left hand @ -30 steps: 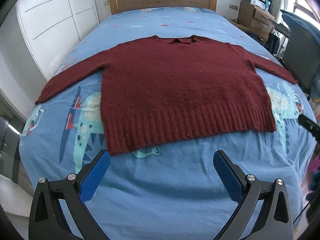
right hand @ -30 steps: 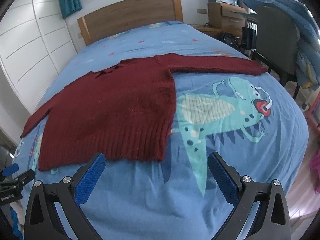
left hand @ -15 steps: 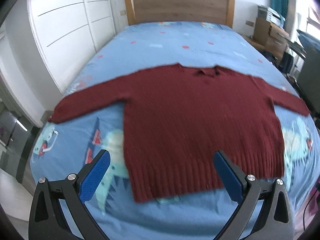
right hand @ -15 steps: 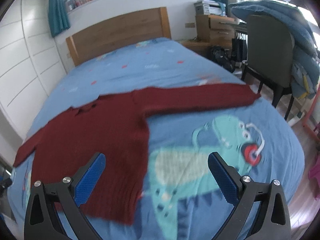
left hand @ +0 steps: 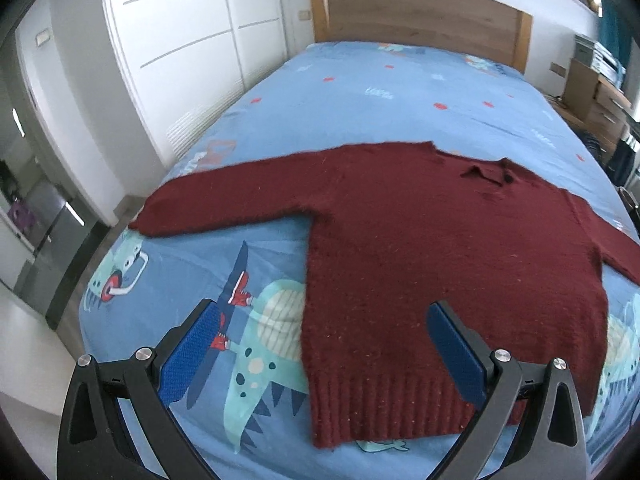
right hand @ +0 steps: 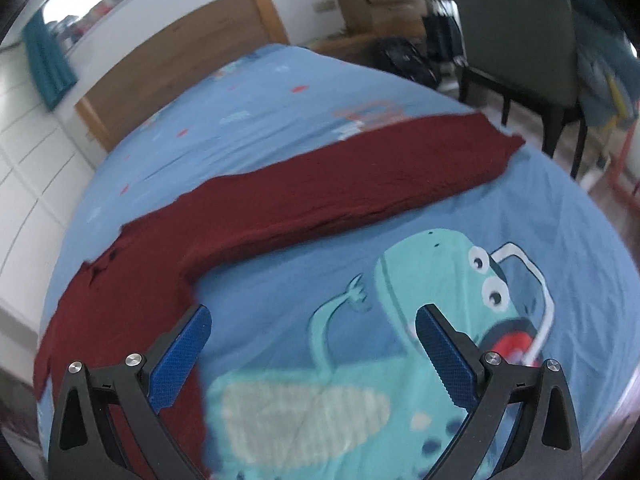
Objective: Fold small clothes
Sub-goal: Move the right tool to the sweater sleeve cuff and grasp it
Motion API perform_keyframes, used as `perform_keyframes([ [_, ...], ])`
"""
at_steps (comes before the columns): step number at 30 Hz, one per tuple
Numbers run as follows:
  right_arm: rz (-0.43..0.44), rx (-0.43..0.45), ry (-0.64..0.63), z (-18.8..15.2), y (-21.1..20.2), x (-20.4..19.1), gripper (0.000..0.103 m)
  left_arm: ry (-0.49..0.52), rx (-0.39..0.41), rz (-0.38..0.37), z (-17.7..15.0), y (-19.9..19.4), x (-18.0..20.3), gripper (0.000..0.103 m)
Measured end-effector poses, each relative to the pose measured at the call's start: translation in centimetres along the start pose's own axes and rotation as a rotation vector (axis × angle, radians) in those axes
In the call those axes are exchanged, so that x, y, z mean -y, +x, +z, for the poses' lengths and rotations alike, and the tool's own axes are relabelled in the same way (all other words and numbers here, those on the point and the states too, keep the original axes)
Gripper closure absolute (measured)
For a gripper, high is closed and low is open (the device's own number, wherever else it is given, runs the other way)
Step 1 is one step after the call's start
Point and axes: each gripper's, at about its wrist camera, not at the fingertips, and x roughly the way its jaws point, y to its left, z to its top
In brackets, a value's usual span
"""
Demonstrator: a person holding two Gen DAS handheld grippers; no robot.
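Lying flat on bed (left hand: 360, 92): red sweater (left hand: 440, 260), sleeves out sideways. Hovering above hem side, left gripper (left hand: 324, 344) and right gripper (right hand: 312, 344), jaws apart, empty. Right sleeve (right hand: 360, 184) running crosswise ahead of right gripper, nearer it.

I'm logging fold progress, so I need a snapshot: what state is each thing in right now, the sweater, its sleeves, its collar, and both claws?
Red sweater: spread flat on the bed, unfolded.
Left sleeve: stretched straight out, not folded in.
Right sleeve: stretched out toward the bed edge, not folded in.
Collar: lying flat, pointing toward the headboard.
Left claw: open, holding nothing.
Right claw: open, holding nothing.
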Motion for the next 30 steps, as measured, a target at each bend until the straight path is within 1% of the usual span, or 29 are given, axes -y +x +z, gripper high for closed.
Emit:
perform_keyframes([
  [3, 0.004, -0.014, 0.058, 1.6, 2.4, 1.9, 0.001, -0.009, -0.031, 0.018, -0.2, 1.1, -0.1, 0.002],
  [5, 0.005, -0.022, 0.105, 2.8, 4.2, 3.2, 0.005, -0.012, -0.048, 0.026, -0.3, 1.8, -0.2, 0.002],
  [7, 0.01, -0.03, 0.141, 3.7, 5.5, 4.2, 0.013, -0.014, -0.061, 0.037, -0.4, 2.5, -0.4, 0.002],
  [9, 0.008, -0.036, 0.195, 4.6, 7.0, 5.5, 0.017, -0.02, -0.076, 0.049, -0.6, 3.2, -0.7, 0.002],
  [10, 0.006, -0.034, 0.222, 4.9, 7.5, 6.2, 0.018, -0.023, -0.081, 0.052, -0.6, 3.4, -0.9, 0.002],
  [13, -0.015, -0.003, 0.29, 6.0, 8.6, 8.3, 0.019, -0.03, -0.098, 0.073, -0.8, 4.2, -1.4, 0.002],
  [17, -0.001, 0.054, 0.377, 7.7, 9.1, 10.6, 0.023, -0.046, -0.118, 0.095, -1.1, 5.1, -2.2, 0.002],
  [20, 0.025, 0.096, 0.459, 8.5, 9.4, 12.6, 0.037, -0.054, -0.134, 0.106, -1.4, 5.7, -2.6, 0.002],
  [22, 0.042, 0.116, 0.51, 8.7, 9.6, 13.7, 0.051, -0.051, -0.142, 0.11, -1.6, 6.1, -2.6, 0.002],
  [23, 0.057, 0.129, 0.546, 8.8, 9.8, 14.5, 0.054, -0.049, -0.145, 0.113, -1.7, 6.2, -2.5, 0.002],
  [25, 0.073, 0.139, 0.582, 9.1, 9.9, 15.2, 0.066, -0.047, -0.152, 0.112, -1.8, 6.5, -2.4, 0.002],
  [26, 0.078, 0.142, 0.595, 9.3, 10.0, 15.6, 0.069, -0.047, -0.155, 0.111, -1.8, 6.6, -2.4, 0.002],
  [28, 0.089, 0.143, 0.612, 9.8, 10.1, 16.0, 0.086, -0.047, -0.158, 0.106, -1.8, 6.9, -2.3, 0.002],
  [29, 0.093, 0.142, 0.616, 9.9, 10.1, 16.1, 0.09, -0.047, -0.158, 0.104, -1.8, 7.0, -2.2, 0.002],
  [30, 0.098, 0.141, 0.615, 10.2, 10.1, 16.2, 0.091, -0.046, -0.159, 0.102, -1.9, 7.0, -2.2, 0.002],
])
